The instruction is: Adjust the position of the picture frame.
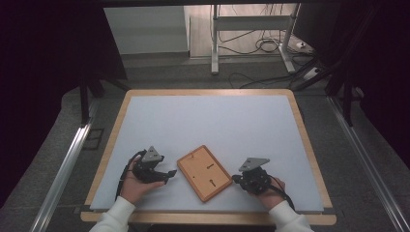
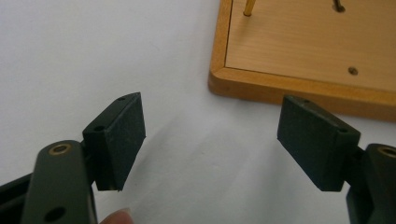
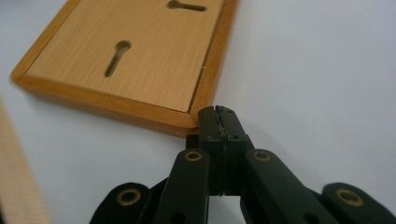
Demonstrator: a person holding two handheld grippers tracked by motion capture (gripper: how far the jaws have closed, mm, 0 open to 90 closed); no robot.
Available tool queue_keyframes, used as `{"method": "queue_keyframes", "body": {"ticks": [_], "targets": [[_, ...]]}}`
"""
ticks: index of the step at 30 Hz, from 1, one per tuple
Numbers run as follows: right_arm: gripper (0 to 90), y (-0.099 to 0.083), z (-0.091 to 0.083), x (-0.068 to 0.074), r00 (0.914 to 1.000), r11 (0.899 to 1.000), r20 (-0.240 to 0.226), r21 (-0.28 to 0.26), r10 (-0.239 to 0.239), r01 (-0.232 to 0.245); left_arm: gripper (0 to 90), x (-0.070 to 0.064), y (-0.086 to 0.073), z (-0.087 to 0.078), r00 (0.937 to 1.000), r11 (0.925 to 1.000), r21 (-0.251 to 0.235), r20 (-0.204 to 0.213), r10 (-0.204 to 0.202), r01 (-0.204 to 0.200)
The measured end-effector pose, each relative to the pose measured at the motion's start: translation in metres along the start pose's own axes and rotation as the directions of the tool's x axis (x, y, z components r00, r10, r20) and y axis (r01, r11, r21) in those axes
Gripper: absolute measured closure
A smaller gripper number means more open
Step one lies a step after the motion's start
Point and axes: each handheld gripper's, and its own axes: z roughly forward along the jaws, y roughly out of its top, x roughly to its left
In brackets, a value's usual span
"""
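A wooden picture frame (image 1: 203,173) lies back side up on the white mat, turned at an angle, between my two grippers. Its back panel (image 3: 126,60) has keyhole slots, and a small brass pin stands near one edge (image 2: 249,8). My left gripper (image 1: 167,175) rests just left of the frame and is open, with bare mat between its jaws (image 2: 212,135); the frame's corner (image 2: 303,46) lies ahead of them. My right gripper (image 1: 235,179) sits at the frame's right side, shut, and its closed tips (image 3: 218,114) touch the frame's near corner.
The white mat (image 1: 208,121) covers a table with a wooden rim (image 1: 309,145). Beyond the far edge stand a desk's metal legs (image 1: 215,43) with cables on the floor. Metal rails (image 1: 63,169) run along both sides of the table.
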Motion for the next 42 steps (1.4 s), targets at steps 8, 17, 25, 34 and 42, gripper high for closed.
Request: {"method": "queue_keyframes", "body": {"ticks": [8, 17, 25, 34, 42], "targets": [[90.0, 0.003, 0.004, 0.017, 0.9991, 1.0, -0.039, -0.01, -0.019, 0.019, 23.0, 0.003, -0.001, -0.002, 0.9999, 0.9999, -0.009, -0.009, -0.015, 0.015], [90.0, 0.004, 0.008, 0.027, 0.9959, 1.0, -0.09, -0.017, -0.009, 0.008, 23.6, 0.005, -0.001, -0.003, 0.9991, 0.9994, -0.005, -0.027, -0.034, 0.034], [90.0, 0.007, 0.012, 0.039, 0.9936, 0.999, -0.106, -0.027, -0.04, 0.037, 23.6, 0.007, -0.002, -0.003, 0.9985, 0.999, -0.001, -0.033, -0.044, 0.044], [90.0, 0.008, 0.011, 0.034, 0.9902, 0.998, -0.134, -0.044, -0.04, 0.035, 32.0, 0.007, -0.003, -0.008, 0.9989, 0.9988, -0.016, -0.01, -0.046, 0.046], [73.2, -0.001, -0.007, 0.003, 0.9966, 0.992, -0.068, -0.11, 0.047, -0.054, 83.5, 0.009, 0.0, -0.013, 0.9925, 0.9972, 0.02, 0.098, -0.074, 0.072]]}}
